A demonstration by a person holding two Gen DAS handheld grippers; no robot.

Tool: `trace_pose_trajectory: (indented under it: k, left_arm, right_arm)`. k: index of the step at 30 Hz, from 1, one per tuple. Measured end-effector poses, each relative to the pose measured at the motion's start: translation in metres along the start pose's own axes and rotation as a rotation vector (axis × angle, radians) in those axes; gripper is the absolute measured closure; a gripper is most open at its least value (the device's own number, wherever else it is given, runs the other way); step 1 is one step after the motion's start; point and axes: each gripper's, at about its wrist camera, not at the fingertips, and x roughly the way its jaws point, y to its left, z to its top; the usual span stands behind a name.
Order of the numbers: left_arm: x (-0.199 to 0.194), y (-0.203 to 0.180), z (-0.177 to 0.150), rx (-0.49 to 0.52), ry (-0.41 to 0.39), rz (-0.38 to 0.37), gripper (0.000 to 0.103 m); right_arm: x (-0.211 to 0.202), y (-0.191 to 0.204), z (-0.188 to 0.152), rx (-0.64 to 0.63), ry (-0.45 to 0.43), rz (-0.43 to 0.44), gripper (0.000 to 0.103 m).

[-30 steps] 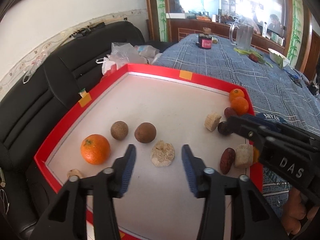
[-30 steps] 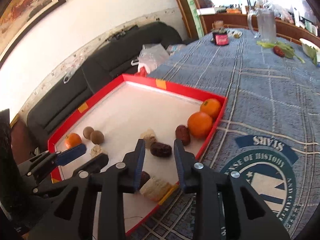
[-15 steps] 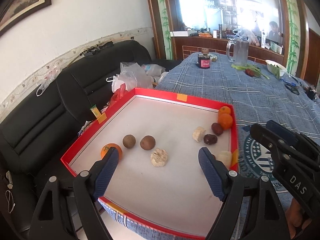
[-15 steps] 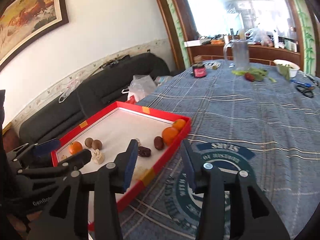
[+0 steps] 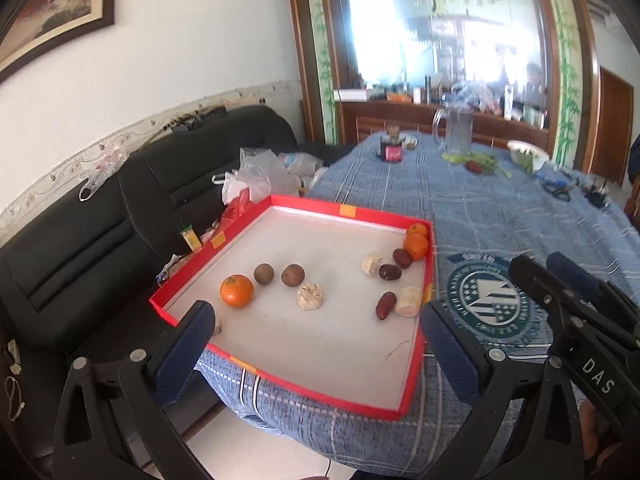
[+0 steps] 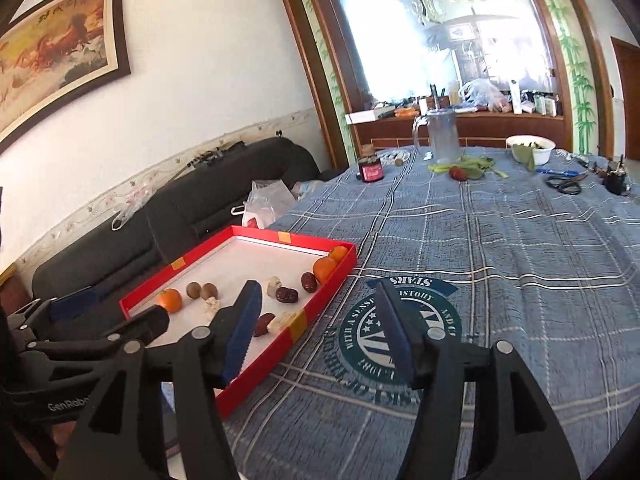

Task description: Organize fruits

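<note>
- Our left gripper (image 5: 316, 344) has its jaws spread wide with nothing between them; it hovers above the near edge of the red tray (image 5: 416, 360), clear of everything in it.
- Our right gripper (image 6: 320, 332) is likewise parted and empty, held over the blue checked tablecloth (image 6: 500, 264) just to the right of the tray's wall, above a round printed emblem (image 6: 400, 320).
- The fruit all lies loose on the tray's white floor. An orange (image 5: 237, 290) sits at the left with two brown round fruits (image 5: 264, 274) beside it and a pale lumpy piece (image 5: 310, 297) just in front of them.
- Toward the right wall lie dark red dates (image 5: 386, 305), two more pale chunks (image 5: 409, 301), and two oranges (image 5: 416, 246) tucked into the far right corner.
- In the left view, the left finger (image 5: 188, 344) covers a small pale thing at the tray's near left corner; we cannot tell what it is.
- In the right view, our finger hides part of the date and the chunk nearest the wall.
- Beyond the tray a black sofa (image 5: 100, 232) carries plastic bags (image 5: 256, 176); farther up the table stand a glass jug (image 6: 440, 136), a dark jar (image 6: 370, 168), greens, a white bowl (image 6: 530, 148) and scissors (image 6: 564, 182).
- The far room is washed out by glare.
</note>
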Motion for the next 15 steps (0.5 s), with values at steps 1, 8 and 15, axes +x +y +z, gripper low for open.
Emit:
trace_pose_trajectory:
  k: [1, 8, 15]
  left_arm:
    - [-0.005, 0.001, -0.001, -0.005, -0.01, -0.001, 0.001]
    - [-0.032, 0.005, -0.013, 0.023, -0.038, 0.016, 0.001]
    - [-0.062, 0.012, -0.028, 0.032, -0.098, 0.004, 0.001]
  right_arm:
    - [-0.007, 0.003, -0.002, -0.003, -0.01, -0.002, 0.04]
    - [-0.043, 0.019, -0.011, -0.002, -0.035, -0.011, 0.038]
    - [-0.094, 0.035, -0.017, -0.017, -0.114, -0.065, 0.029]
